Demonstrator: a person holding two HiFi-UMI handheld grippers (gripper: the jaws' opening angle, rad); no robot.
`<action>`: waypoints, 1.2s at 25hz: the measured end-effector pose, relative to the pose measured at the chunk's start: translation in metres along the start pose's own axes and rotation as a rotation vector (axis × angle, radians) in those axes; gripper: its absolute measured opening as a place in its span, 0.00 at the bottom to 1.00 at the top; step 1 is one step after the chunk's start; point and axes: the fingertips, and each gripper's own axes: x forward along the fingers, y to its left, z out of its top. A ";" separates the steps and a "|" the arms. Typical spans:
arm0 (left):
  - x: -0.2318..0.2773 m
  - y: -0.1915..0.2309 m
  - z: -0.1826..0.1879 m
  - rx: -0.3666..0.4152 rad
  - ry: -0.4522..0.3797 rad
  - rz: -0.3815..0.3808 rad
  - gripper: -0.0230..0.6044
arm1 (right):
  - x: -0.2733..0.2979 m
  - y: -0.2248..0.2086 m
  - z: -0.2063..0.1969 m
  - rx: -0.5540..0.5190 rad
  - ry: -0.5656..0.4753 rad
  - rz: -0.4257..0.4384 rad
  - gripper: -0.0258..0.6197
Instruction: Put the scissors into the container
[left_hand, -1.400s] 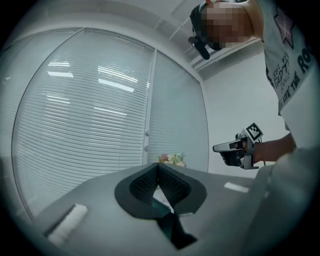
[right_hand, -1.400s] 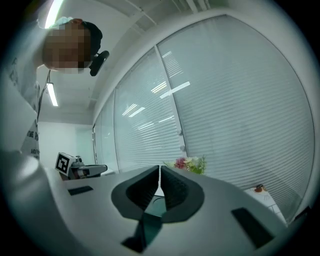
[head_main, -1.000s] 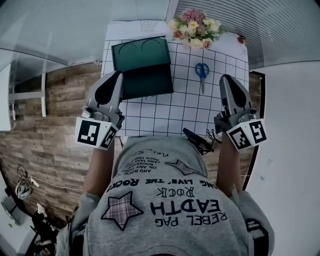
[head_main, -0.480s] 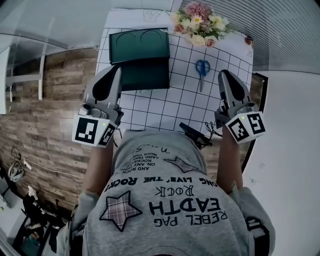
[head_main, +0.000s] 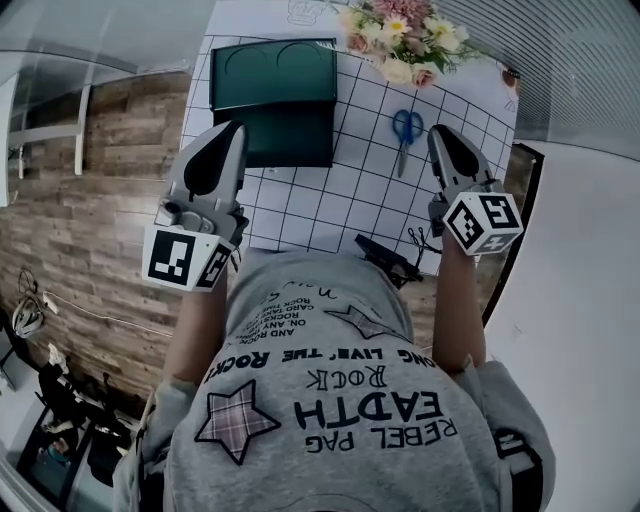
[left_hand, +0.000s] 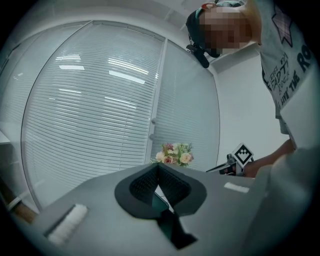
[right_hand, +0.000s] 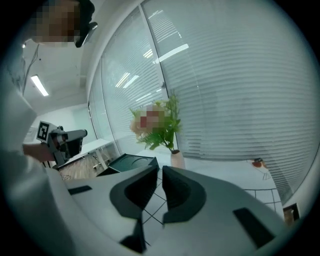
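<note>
Shirt (head_main: 340, 400), print upside down in head view: "REBEL PAG", "EARTH", "ROCK", and above those "LONG LIVE THE ROCK". Smaller lines nr collar too small to read w/ certainty. Left gripper view catches "LIVE THE" and "RO" on same shirt. L cube (head_main: 187, 258) & R cube (head_main: 483, 222): b/w square codes, no letters.
</note>
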 end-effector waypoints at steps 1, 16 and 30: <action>0.000 -0.001 -0.001 -0.001 0.003 0.002 0.05 | 0.005 -0.004 -0.008 0.002 0.022 0.000 0.07; -0.001 0.000 -0.009 0.021 0.033 0.044 0.05 | 0.076 -0.066 -0.118 0.033 0.328 -0.087 0.07; -0.005 0.006 -0.017 0.017 0.055 0.084 0.05 | 0.102 -0.063 -0.148 -0.023 0.469 -0.075 0.20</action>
